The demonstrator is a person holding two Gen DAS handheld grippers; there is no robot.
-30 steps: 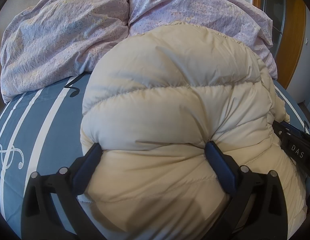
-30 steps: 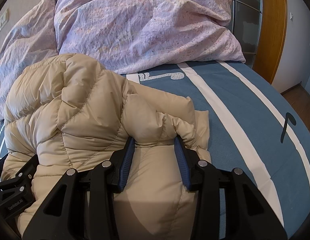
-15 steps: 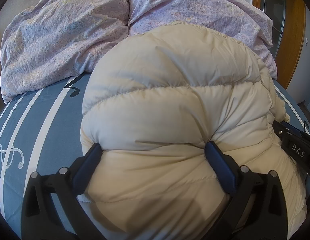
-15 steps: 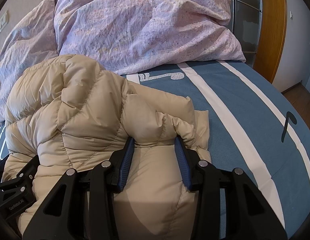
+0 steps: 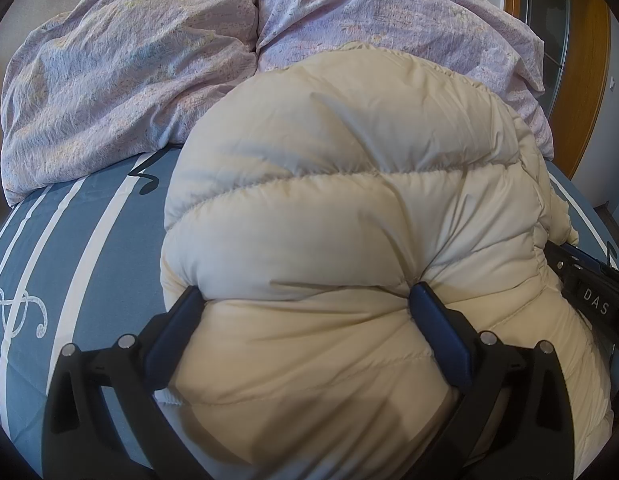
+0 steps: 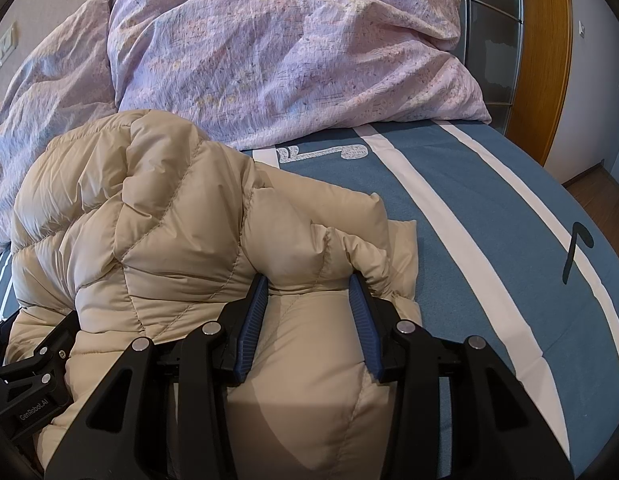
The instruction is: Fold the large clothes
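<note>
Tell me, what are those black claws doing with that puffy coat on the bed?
A person is folding a cream puffer jacket on a bed with a blue striped bedspread. The left gripper pinches a wide bunch of the jacket, and the right gripper clamps a narrower padded fold. Lilac pillows lie behind.

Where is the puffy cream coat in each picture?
Left wrist view: the puffy cream coat fills the middle, bulging between the left tongs.
Right wrist view: the same coat sits at the left and centre, a bunched part pinched in the right tongs.
Shared landmark: the lilac duvet heaped behind the coat.
</note>
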